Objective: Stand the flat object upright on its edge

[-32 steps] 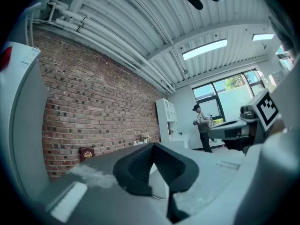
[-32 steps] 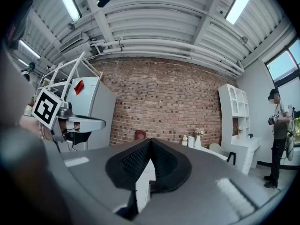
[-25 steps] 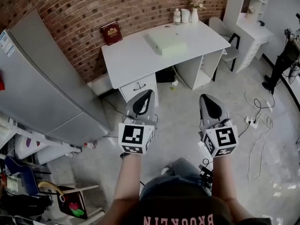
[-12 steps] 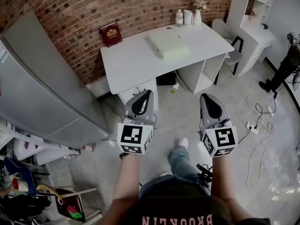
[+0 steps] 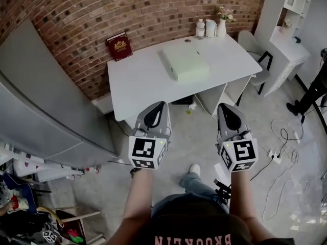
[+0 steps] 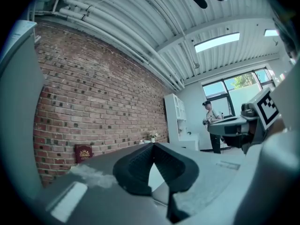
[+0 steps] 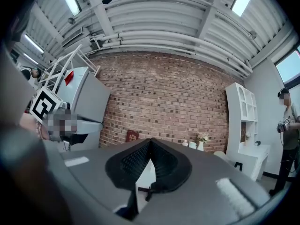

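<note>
A flat pale green box (image 5: pixel 185 61) lies on the white table (image 5: pixel 138 80) ahead of me. A red book (image 5: pixel 119 46) leans upright against the brick wall at the table's back left; it also shows as the red book (image 6: pixel 84 152) and the red book (image 7: pixel 132 136). My left gripper (image 5: pixel 158 106) and right gripper (image 5: pixel 227 107) are held level side by side, short of the table's front edge. Both are shut with nothing between the jaws, as the left gripper (image 6: pixel 152 144) and right gripper (image 7: pixel 150 140) show in their own views.
Bottles and a vase (image 5: pixel 210 27) stand at the table's back right corner. A tall grey cabinet (image 5: pixel 46 101) fills the left. A chair (image 5: pixel 255 47) and white shelves (image 5: pixel 294 14) are at the right, cables (image 5: pixel 278 137) lie on the floor, and a person (image 7: pixel 287 125) stands far right.
Both grippers have moved forward together toward the table, which now sits closer and lower in the head view. The jaws stayed shut.
</note>
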`<state>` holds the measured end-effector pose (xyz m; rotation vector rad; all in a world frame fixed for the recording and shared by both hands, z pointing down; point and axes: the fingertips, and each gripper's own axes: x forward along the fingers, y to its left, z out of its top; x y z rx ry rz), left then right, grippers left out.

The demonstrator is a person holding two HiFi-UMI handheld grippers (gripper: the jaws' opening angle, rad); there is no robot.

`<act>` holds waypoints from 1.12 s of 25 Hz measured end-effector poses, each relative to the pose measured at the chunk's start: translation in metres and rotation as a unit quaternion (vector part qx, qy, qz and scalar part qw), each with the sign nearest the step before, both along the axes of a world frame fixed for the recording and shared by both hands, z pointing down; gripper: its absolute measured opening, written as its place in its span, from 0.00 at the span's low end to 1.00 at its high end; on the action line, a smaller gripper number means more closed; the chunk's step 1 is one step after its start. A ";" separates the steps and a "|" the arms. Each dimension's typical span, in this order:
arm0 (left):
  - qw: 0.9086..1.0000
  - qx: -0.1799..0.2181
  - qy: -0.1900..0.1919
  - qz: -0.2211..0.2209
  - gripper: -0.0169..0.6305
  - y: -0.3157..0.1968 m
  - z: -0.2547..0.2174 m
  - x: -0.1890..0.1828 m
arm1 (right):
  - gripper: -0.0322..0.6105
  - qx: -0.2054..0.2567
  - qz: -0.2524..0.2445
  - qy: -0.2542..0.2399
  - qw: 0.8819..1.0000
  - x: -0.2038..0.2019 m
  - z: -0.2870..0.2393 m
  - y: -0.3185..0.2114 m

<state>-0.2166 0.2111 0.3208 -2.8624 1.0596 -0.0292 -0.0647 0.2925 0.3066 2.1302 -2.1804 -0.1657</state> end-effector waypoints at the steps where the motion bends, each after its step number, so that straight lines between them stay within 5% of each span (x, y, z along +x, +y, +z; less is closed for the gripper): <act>1: 1.000 0.000 -0.001 -0.002 0.02 -0.011 0.000 0.008 | 0.05 -0.001 -0.002 0.001 1.000 0.009 -0.001 -0.010; 12: 0.998 -0.015 0.033 -0.043 0.02 -0.105 -0.012 0.083 | 0.05 -0.007 -0.030 -0.006 1.000 0.101 -0.004 -0.104; 28: 0.999 -0.027 0.009 -0.037 0.02 -0.193 0.012 0.137 | 0.05 -0.023 -0.034 -0.012 0.999 0.151 0.015 -0.195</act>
